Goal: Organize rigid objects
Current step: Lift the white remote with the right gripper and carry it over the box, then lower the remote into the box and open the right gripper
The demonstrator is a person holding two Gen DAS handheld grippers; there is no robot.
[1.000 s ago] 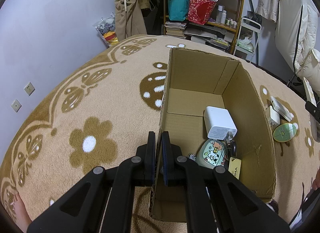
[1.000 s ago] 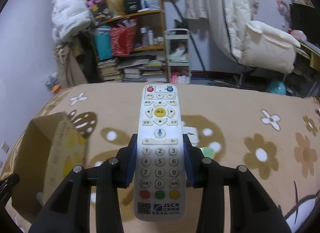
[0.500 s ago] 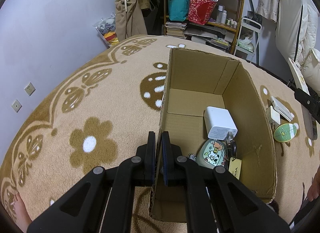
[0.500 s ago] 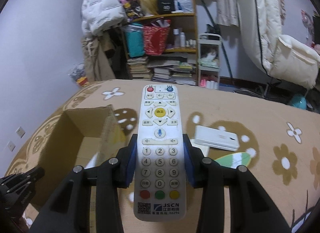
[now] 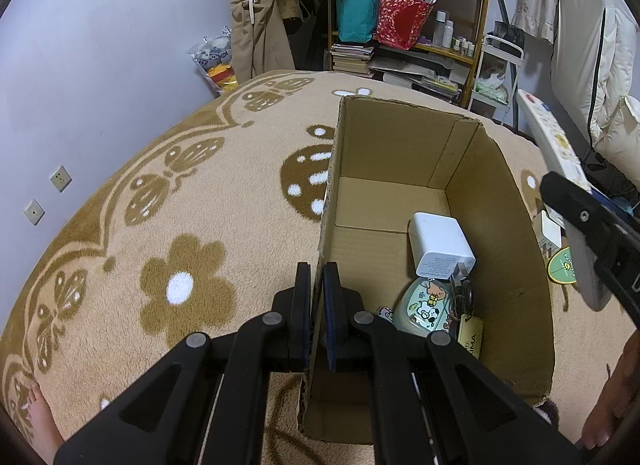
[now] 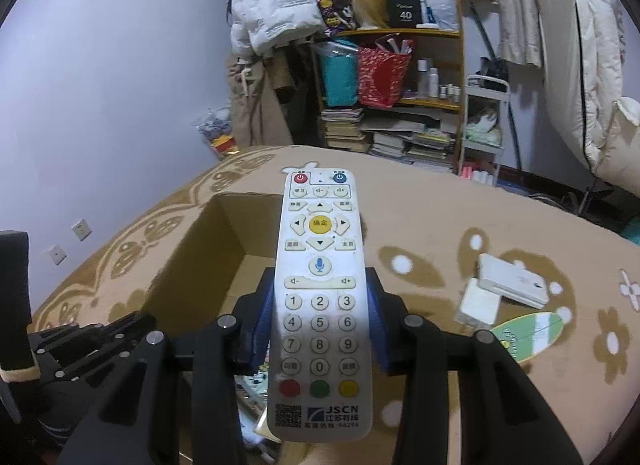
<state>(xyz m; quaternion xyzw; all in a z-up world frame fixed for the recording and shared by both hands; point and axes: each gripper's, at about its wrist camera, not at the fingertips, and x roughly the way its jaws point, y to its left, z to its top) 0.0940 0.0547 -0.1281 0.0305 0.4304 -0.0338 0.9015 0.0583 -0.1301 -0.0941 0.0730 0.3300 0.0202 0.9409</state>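
Observation:
An open cardboard box [image 5: 516, 225] stands on the flowered carpet. Inside lie a white charger [image 5: 438, 245], a cartoon-printed case [image 5: 424, 305] and a tagged key bunch [image 5: 468, 329]. My left gripper [image 5: 316, 305] is shut on the box's left wall. My right gripper [image 6: 320, 305] is shut on a white remote control [image 6: 320, 297] and holds it above the box [image 6: 188, 265], over its right side. The right gripper with the remote also shows at the right edge of the left wrist view [image 5: 584, 221].
On the carpet right of the box lie a white flat device [image 6: 514, 279], a small white block [image 6: 478, 303] and a green round card [image 6: 528, 335]. A cluttered shelf [image 5: 408, 25] and hanging clothes stand behind. A bare foot [image 5: 36, 409] is at lower left.
My right gripper has carried the remote leftward from over the carpet to above the box. My left gripper has stayed clamped on the box wall.

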